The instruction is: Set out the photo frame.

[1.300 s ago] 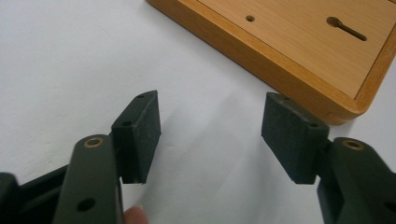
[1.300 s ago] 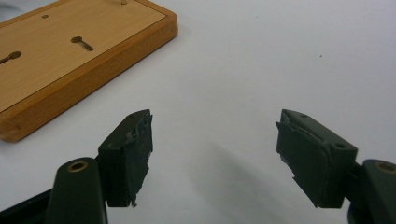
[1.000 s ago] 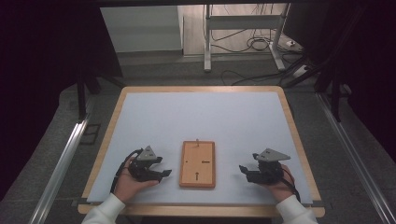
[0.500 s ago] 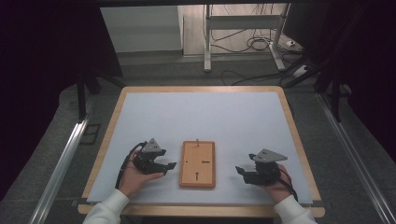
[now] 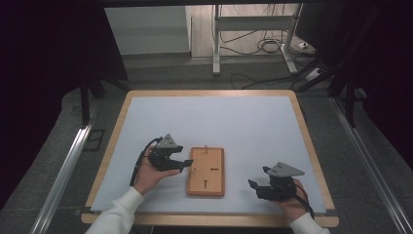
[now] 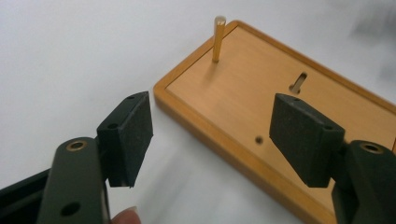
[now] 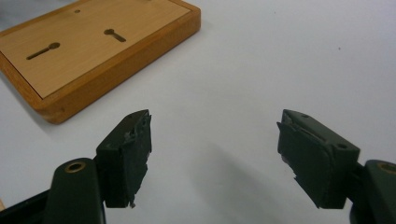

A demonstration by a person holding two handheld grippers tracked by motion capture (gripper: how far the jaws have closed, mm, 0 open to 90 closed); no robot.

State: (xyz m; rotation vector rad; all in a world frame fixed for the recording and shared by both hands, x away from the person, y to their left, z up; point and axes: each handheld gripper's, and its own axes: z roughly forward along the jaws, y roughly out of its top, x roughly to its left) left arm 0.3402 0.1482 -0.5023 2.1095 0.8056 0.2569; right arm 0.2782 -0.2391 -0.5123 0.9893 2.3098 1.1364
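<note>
Biggest thing first: the bench (image 5: 243, 122), pale top with a wooden edge, pretty much bare apart from one piece. That piece is the wooden board (image 5: 206, 171), lying flat near the person's edge, roughly centred between the two hands. It's a shallow tray-like plate with a raised rim, two keyhole slots (image 7: 43, 50) and a small hole in its face.

Next down, the left gripper (image 5: 181, 165): it sits right at the board's left edge, fingers spread wide, nothing between them. From the left gripper view one finger (image 6: 132, 135) hangs over the bench just off the rim and the other (image 6: 303, 135) is over the board itself, so it's straddling that long edge. Can't tell if anything is touching yet.

The right gripper (image 5: 254, 186) is off to the right of the board, well apart from it, fingers also spread and empty.

Smallest bit: a thin brass peg (image 6: 218, 38) standing upright at the board's far end.

My read on progress: barely started. Nothing is gripped, the board looks unmoved, the peg untouched. The whole grab is left to do, probably left side first.
</note>
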